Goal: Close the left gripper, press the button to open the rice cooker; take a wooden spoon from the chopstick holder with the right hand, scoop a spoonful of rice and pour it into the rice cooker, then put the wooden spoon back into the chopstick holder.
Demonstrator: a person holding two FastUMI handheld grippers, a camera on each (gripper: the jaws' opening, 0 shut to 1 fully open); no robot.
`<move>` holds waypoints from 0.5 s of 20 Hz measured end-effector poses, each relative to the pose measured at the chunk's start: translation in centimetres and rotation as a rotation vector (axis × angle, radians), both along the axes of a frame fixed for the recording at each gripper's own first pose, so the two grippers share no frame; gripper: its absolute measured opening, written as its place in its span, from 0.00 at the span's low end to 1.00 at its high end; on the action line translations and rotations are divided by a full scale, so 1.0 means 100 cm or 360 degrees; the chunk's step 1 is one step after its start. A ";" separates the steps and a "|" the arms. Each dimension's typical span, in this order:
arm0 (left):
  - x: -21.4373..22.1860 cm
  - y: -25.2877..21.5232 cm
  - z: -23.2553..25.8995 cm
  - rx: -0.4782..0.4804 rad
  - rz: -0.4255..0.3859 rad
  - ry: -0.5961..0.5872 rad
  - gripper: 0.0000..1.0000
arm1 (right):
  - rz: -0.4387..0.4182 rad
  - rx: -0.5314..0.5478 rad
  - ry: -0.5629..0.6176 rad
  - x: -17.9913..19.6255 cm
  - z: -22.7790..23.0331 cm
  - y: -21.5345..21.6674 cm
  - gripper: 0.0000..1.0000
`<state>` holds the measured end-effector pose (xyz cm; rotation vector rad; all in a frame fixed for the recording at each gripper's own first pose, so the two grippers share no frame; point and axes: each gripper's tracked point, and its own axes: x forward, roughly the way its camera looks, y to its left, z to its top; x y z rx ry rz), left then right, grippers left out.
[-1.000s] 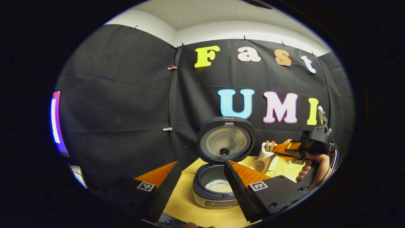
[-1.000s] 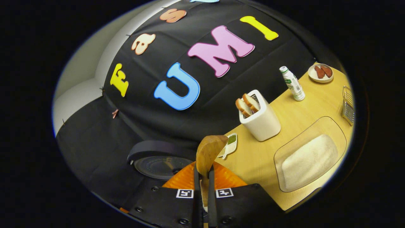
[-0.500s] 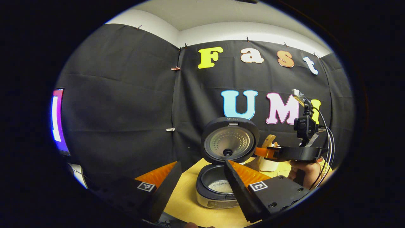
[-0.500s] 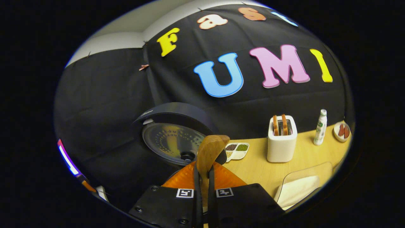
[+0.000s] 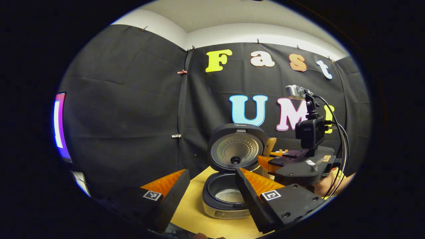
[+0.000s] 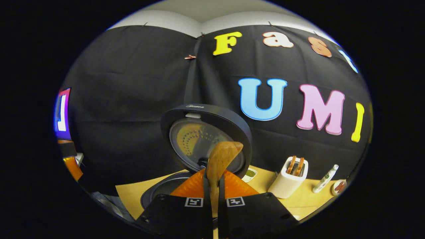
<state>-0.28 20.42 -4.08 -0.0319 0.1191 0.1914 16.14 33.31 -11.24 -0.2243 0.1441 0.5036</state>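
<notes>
Wooden and pale, the spoon (image 6: 221, 159) stands upright between the fingers of the right gripper (image 6: 212, 186), which is pinched tight on its handle, the bowl of the spoon rising just in front of the raised lid (image 6: 206, 139) of the rice cooker (image 5: 229, 196). Going left to right in the left gripper view: the left gripper (image 5: 212, 186) hangs with its fingers spread wide and nothing between them, the cooker sits on the bench (image 5: 196, 219) between and beyond those fingers with its lid up and a layer of white rice (image 5: 229, 198) in the pot, and to the right of the lid the right gripper (image 5: 265, 161) comes in level, a hand (image 5: 323, 186) behind it, the spoon's tip (image 5: 269, 146) showing beside the lid's edge. By that evidence the button press is done, the cooker is open and the spoon is out of its holder; whether the spoon now carries rice cannot be told, since only its back is seen. If the rice in the pot came from this scoop, the pour is over and the one step left is the return of the spoon to the chopstick holder. In the right gripper view, right of the cooker, a white toaster (image 6: 288, 182) with two slices, a small bottle (image 6: 325, 183) and a plate (image 6: 339, 187) line the bench.
</notes>
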 end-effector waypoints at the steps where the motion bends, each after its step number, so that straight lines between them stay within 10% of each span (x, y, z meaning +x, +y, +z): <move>1: 0.000 -0.001 0.002 -0.0002 -0.0002 0.0000 0.94 | 0.0034 -0.0051 -0.0053 -0.002 0.001 0.004 0.11; 5: 0.000 -0.002 0.004 0.0003 0.0012 -0.0010 0.94 | 0.0076 0.0015 -0.0026 -0.009 -0.002 0.013 0.10; 10: -0.003 -0.003 0.008 0.0003 0.0031 -0.0011 0.94 | -0.0104 0.0510 0.0241 -0.004 0.011 -0.013 0.11</move>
